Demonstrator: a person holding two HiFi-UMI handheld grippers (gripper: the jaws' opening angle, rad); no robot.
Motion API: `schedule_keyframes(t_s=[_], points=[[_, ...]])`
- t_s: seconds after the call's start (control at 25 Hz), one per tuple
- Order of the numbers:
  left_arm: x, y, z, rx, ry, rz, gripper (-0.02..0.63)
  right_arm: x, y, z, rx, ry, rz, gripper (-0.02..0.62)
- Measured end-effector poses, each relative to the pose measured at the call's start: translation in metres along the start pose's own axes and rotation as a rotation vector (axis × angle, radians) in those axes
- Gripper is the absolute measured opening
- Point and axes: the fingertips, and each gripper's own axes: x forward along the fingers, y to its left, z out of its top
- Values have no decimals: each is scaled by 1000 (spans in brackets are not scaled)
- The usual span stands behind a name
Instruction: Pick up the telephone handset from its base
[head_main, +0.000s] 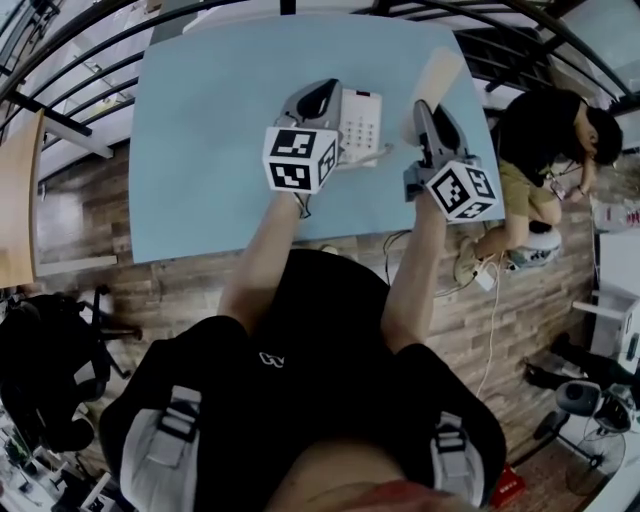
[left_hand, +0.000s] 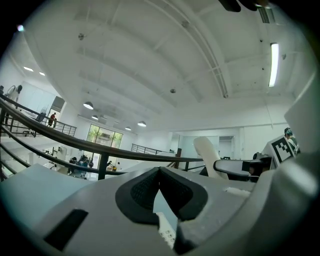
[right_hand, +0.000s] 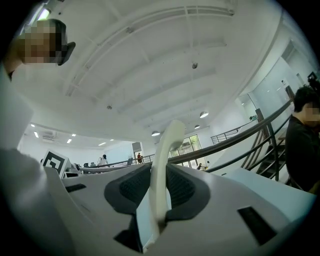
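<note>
The white telephone base (head_main: 362, 120) lies on the light blue table (head_main: 210, 130); a bit of its keypad (left_hand: 167, 232) shows below the left jaws. My right gripper (head_main: 426, 108) is shut on the pale handset (head_main: 434, 82), which is lifted clear of the base and sticks up between the pads (right_hand: 186, 187). That handset (right_hand: 167, 150) rises past the right gripper (right_hand: 159, 185), and from the left gripper view it (left_hand: 206, 155) stands off to the right. My left gripper (head_main: 318, 97) hovers over the base's left side. The jaws of the left gripper (left_hand: 160, 171) meet at the tips with nothing between them.
A person (head_main: 545, 140) sits on the wooden floor just right of the table, by cables and a power strip (head_main: 487, 275). A dark railing (head_main: 60, 60) curves behind the table. A wooden tabletop (head_main: 15, 200) is at the left edge, a black chair (head_main: 60, 370) below it.
</note>
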Motion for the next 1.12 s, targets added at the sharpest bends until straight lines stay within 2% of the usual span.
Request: schedule_keyframes(t_s=[0.6,1.12], points=[[-1,7,-2,15,10,7,-2,7,7,-7,-75,31,9,87],[0,16,-7,5,19,19,-2,11,5,-12,-76,40,8,87]])
